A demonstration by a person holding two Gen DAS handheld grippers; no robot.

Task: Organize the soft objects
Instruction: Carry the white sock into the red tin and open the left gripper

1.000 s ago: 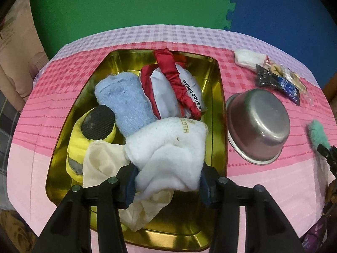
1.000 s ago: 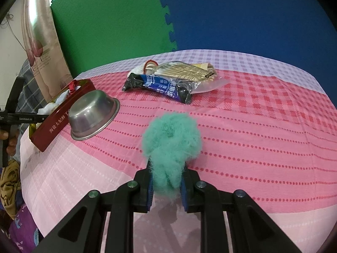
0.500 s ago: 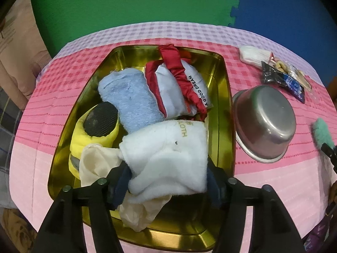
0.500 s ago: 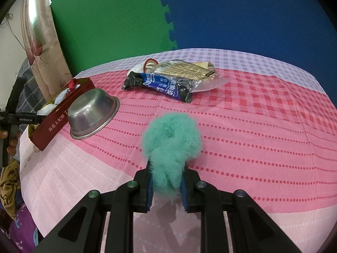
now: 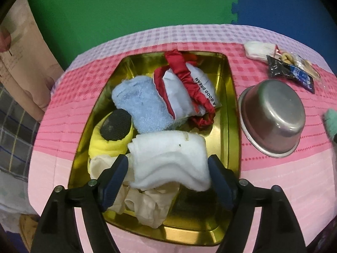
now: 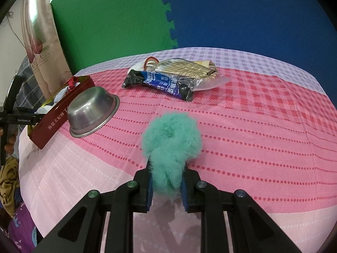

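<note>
A gold tin tray (image 5: 229, 109) holds a folded white towel (image 5: 168, 158), a light blue towel (image 5: 139, 105), a white pouch with red trim (image 5: 185, 88), a yellow soft item with a black patch (image 5: 109, 135) and a cream cloth (image 5: 147, 204). My left gripper (image 5: 167, 181) straddles the white towel. Its jaws are opening, and the pads stand just off the towel's sides while it rests on the pile. My right gripper (image 6: 166, 186) is shut on a teal fluffy ball (image 6: 171, 139) just above the pink tablecloth.
An upturned steel bowl (image 5: 273, 113) lies right of the tray. Snack packets (image 6: 164, 82) and a white cloth (image 5: 257, 49) sit at the far side of the table. The tray's red outer wall (image 6: 52, 122) shows in the right wrist view.
The left jaws have spread apart and let go of the white towel, which has settled lower in the tray. The right gripper and the teal ball have not moved.
</note>
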